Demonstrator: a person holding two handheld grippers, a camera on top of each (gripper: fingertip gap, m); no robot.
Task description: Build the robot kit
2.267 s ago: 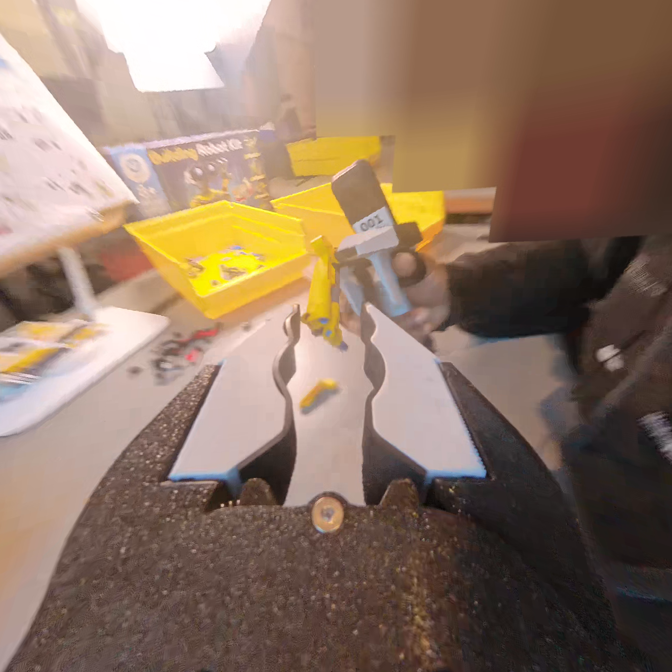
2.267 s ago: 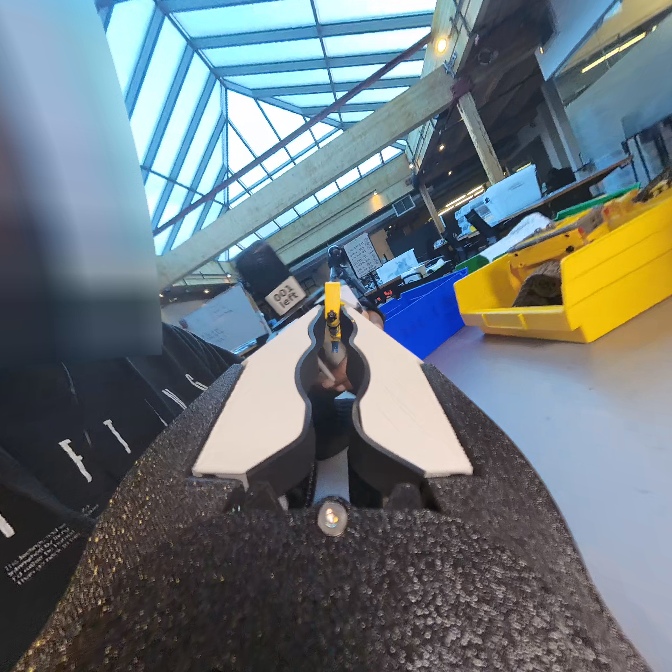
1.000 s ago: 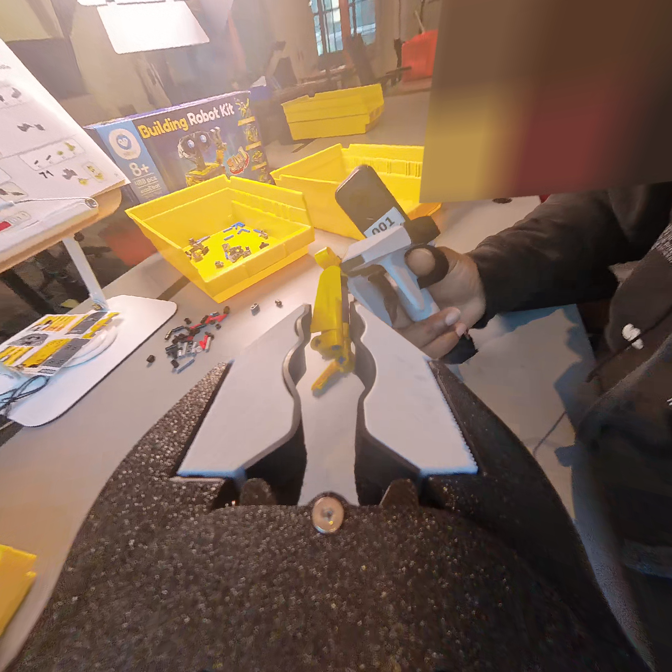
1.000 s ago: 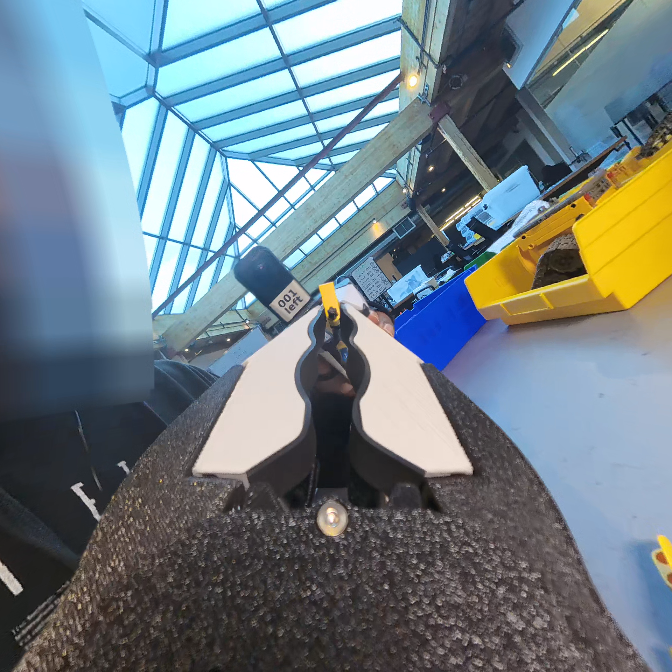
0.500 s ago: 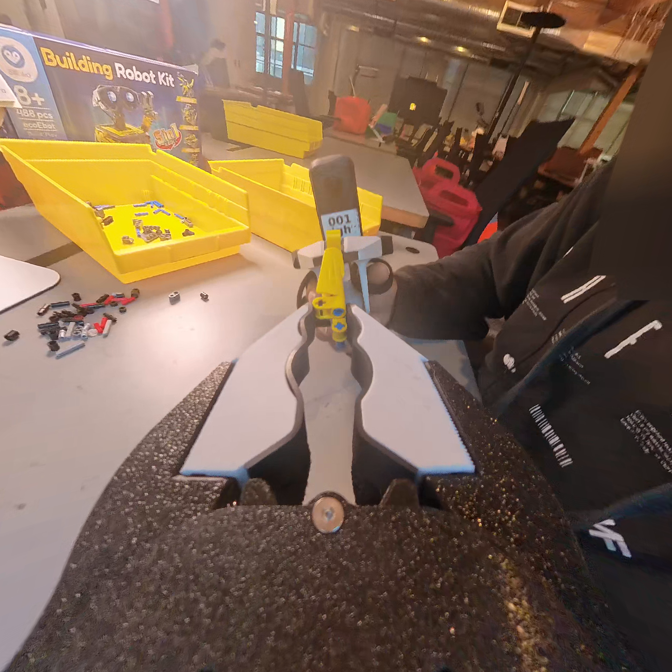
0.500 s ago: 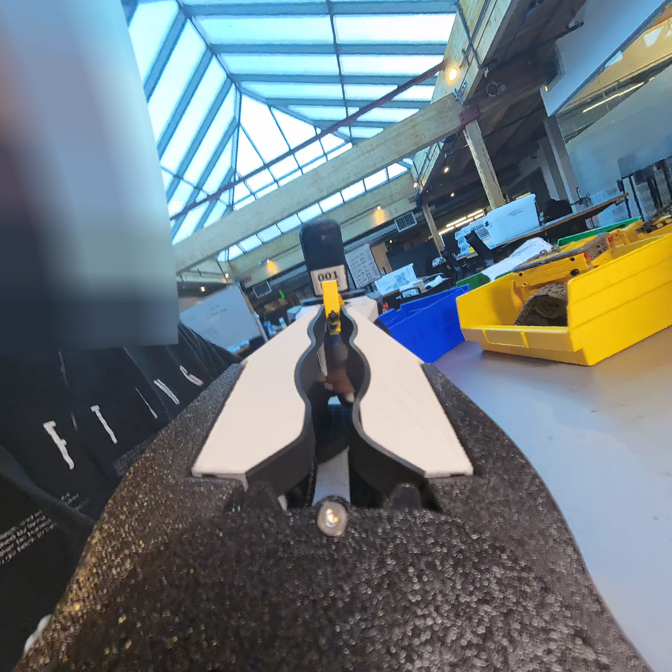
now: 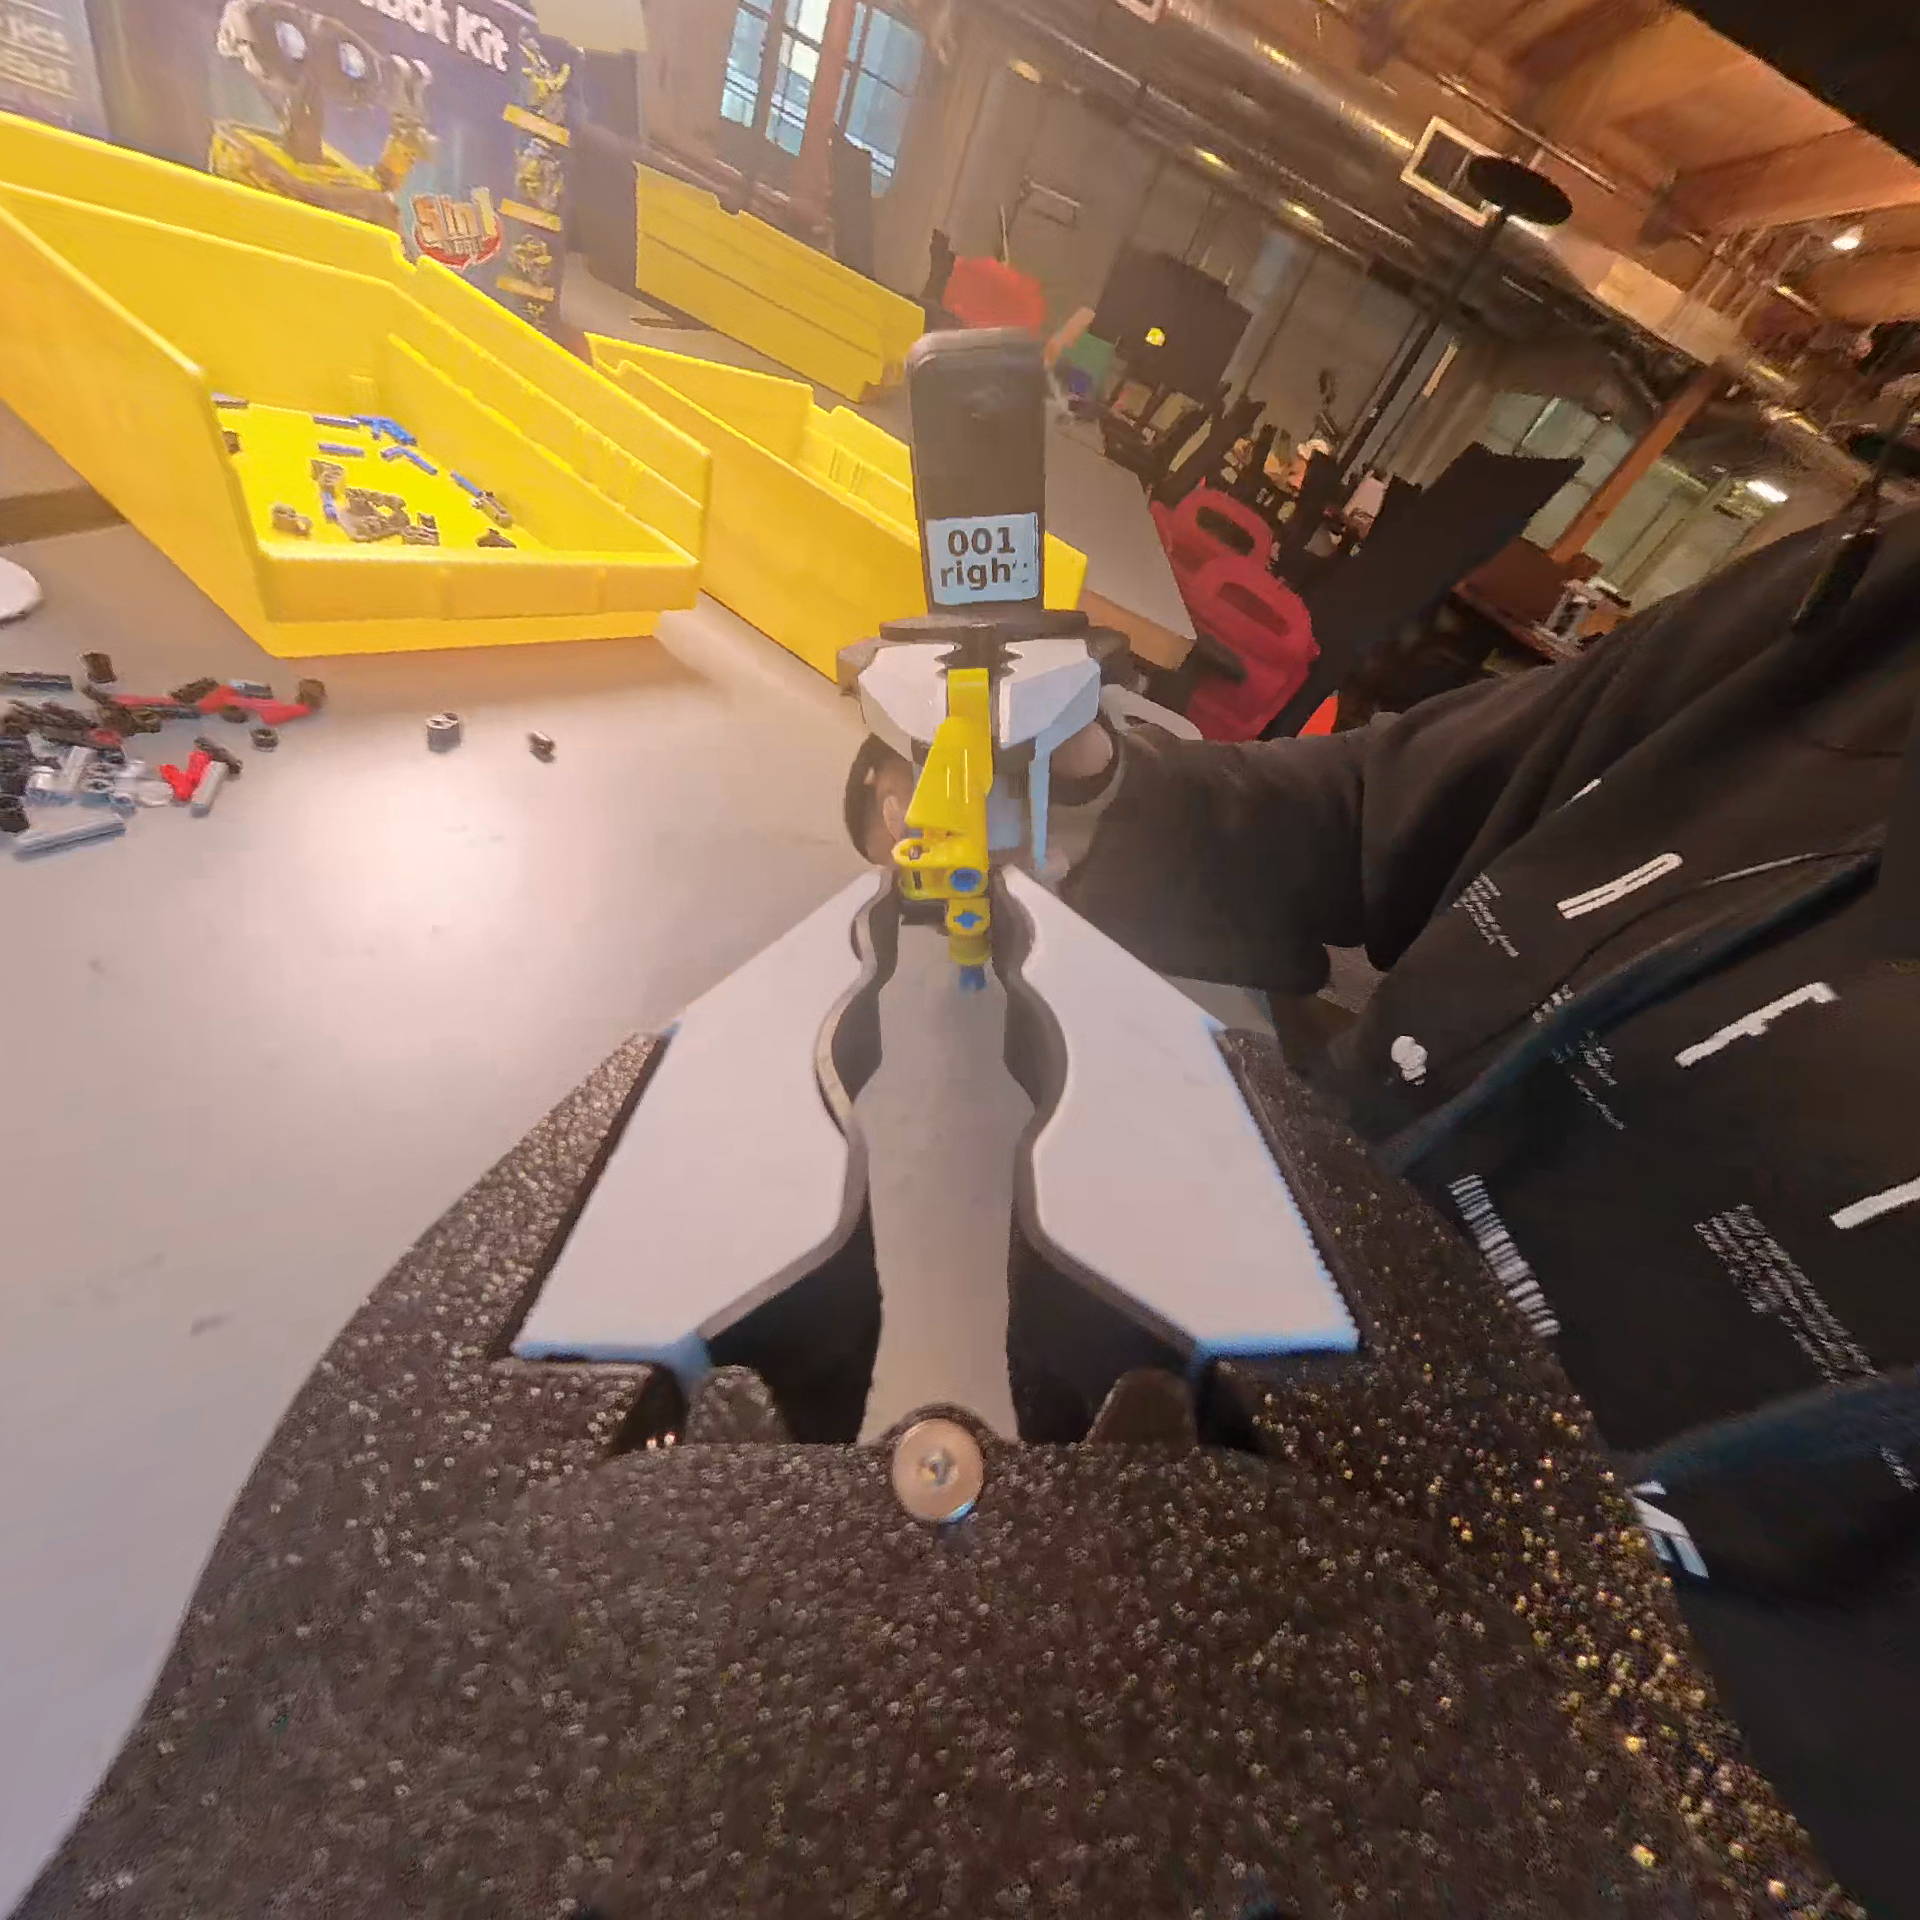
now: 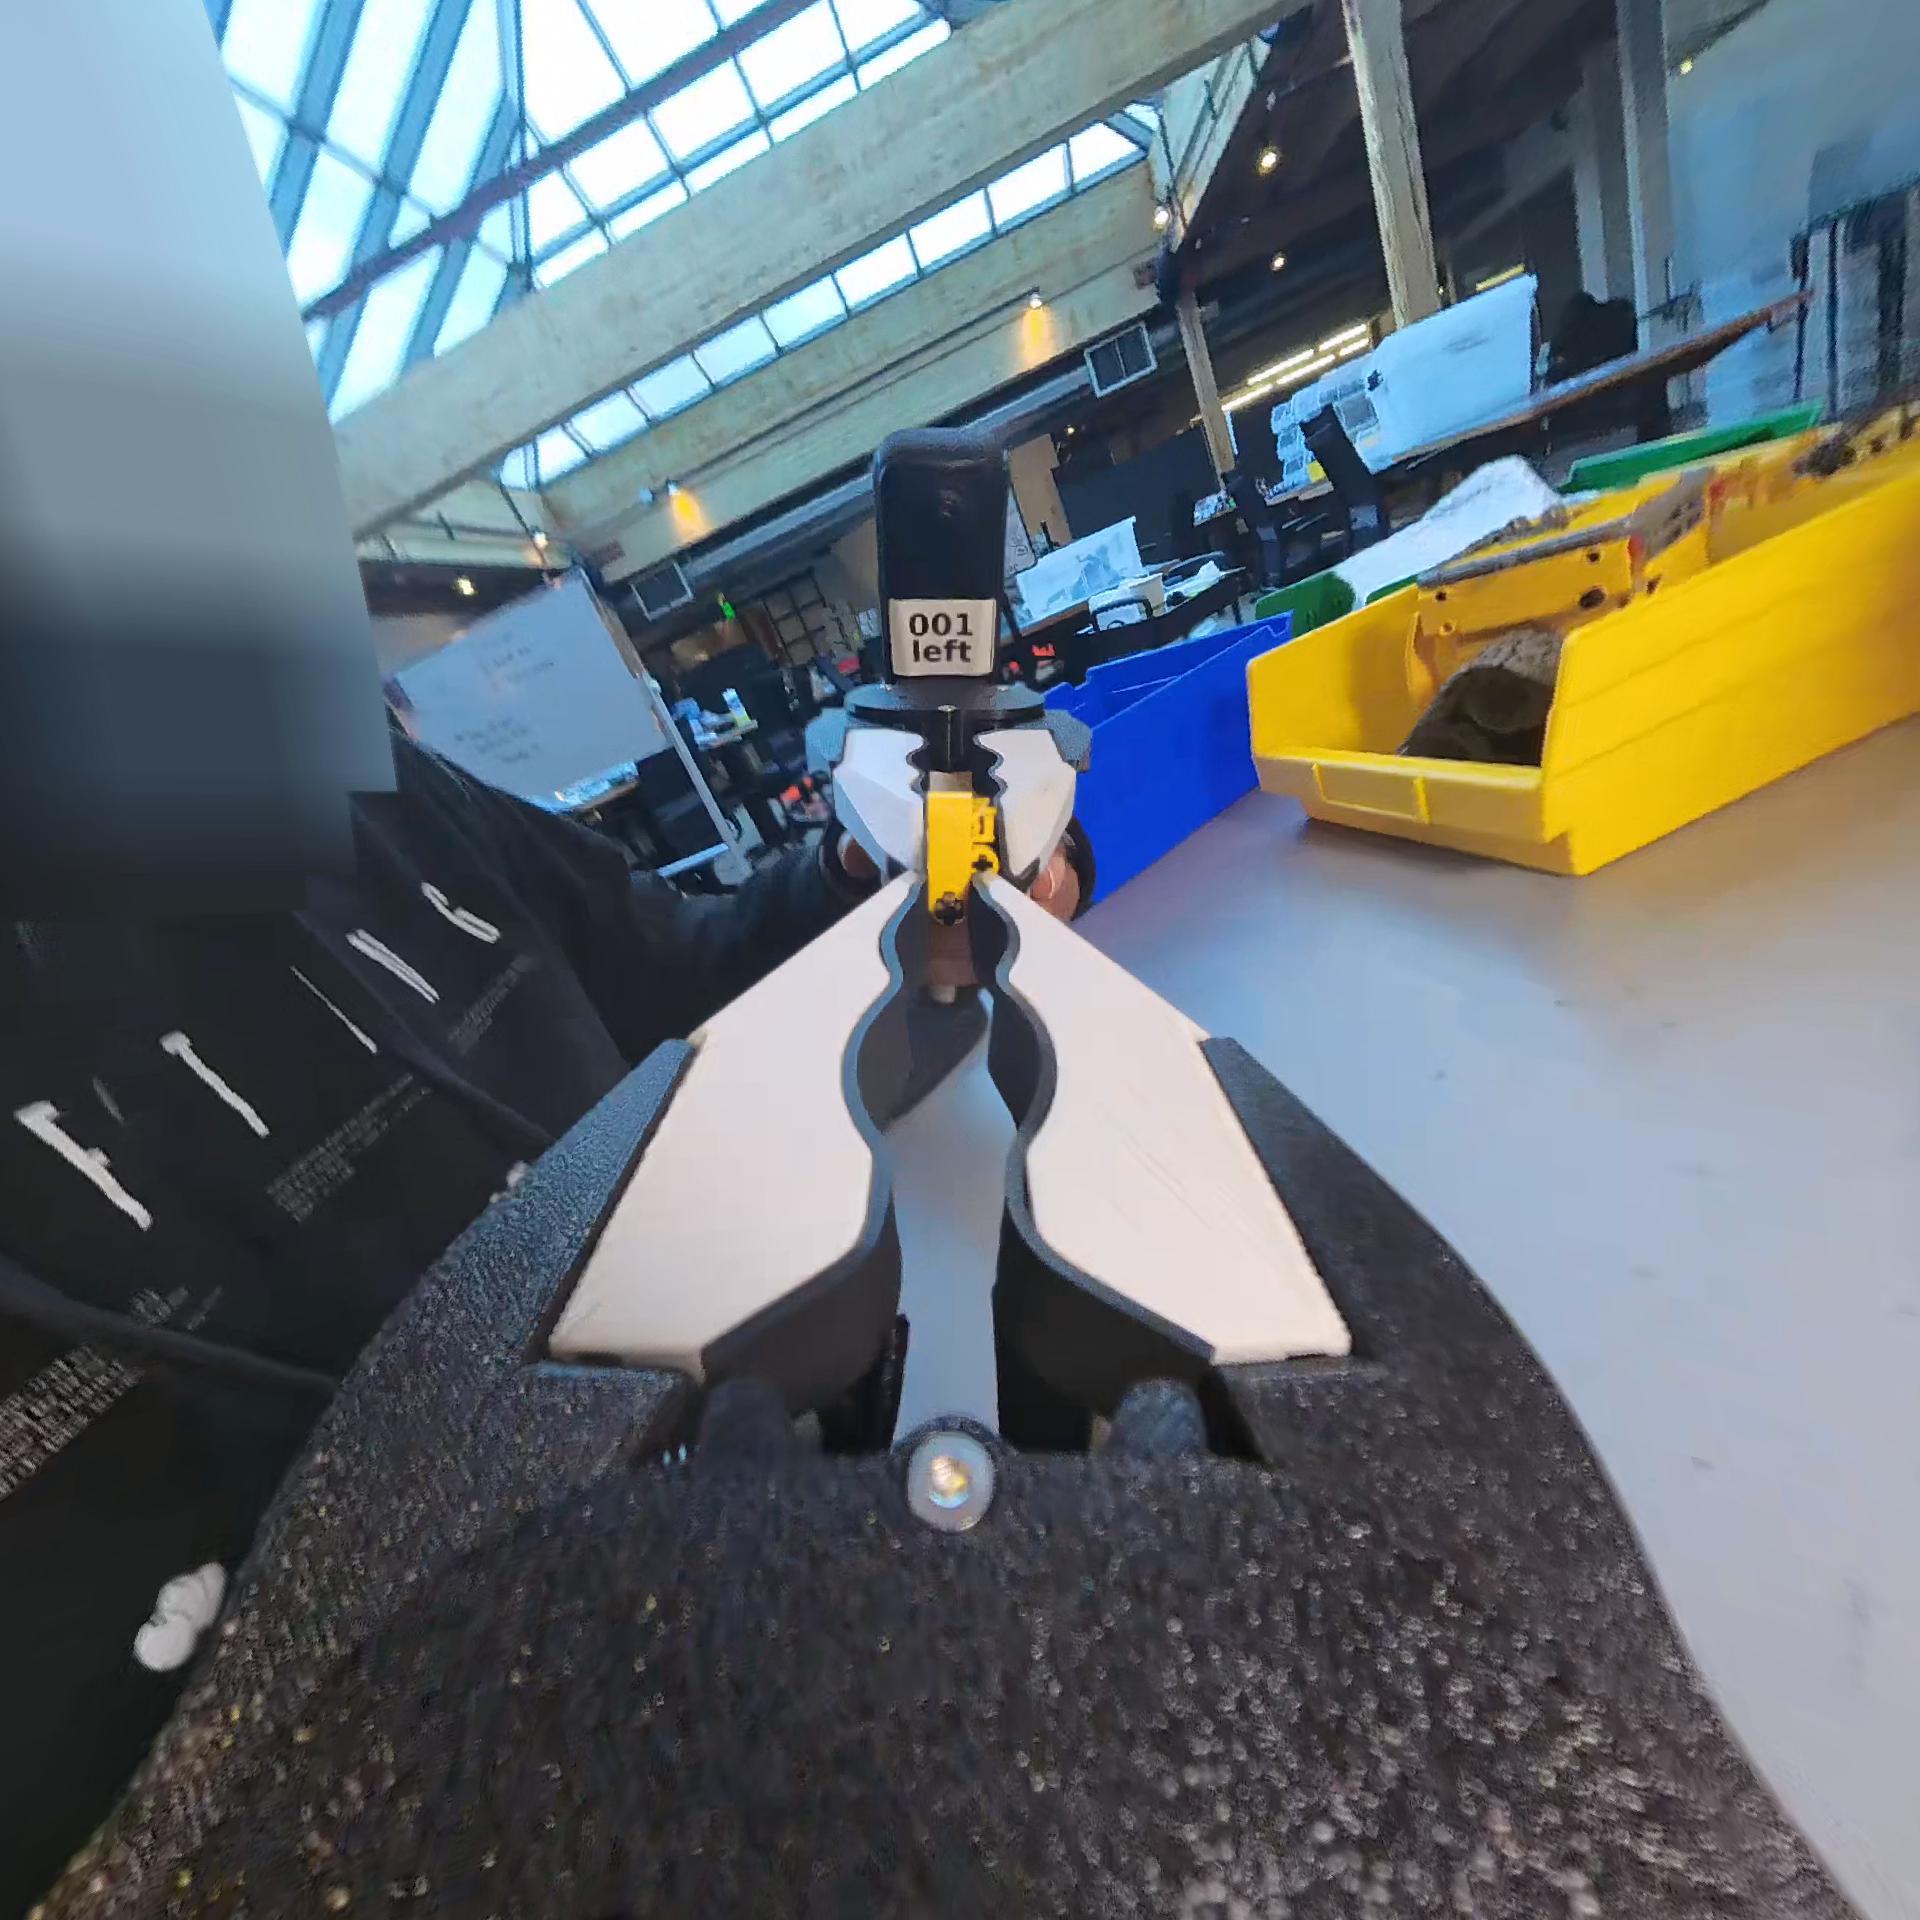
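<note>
A small yellow building-piece assembly with blue pins hangs in the air between the two grippers, which face each other tip to tip above the grey table. My left gripper is shut on its near, lower end. The right gripper shows beyond it in the left wrist view, held by a hand, and grips the far end of the yellow beam. In the right wrist view my right gripper is shut on the yellow piece, with the left gripper right behind it.
A yellow bin with small parts and a second yellow bin stand at the back left, before a kit box. Loose small parts lie at the left. A black sleeve is at right. A yellow bin and a blue bin stand far right. The grippers are tip to tip, or close to it.
My left gripper came up to the yellow piece held by the right gripper and closed on it. Both grippers then levelled out to face each other.
</note>
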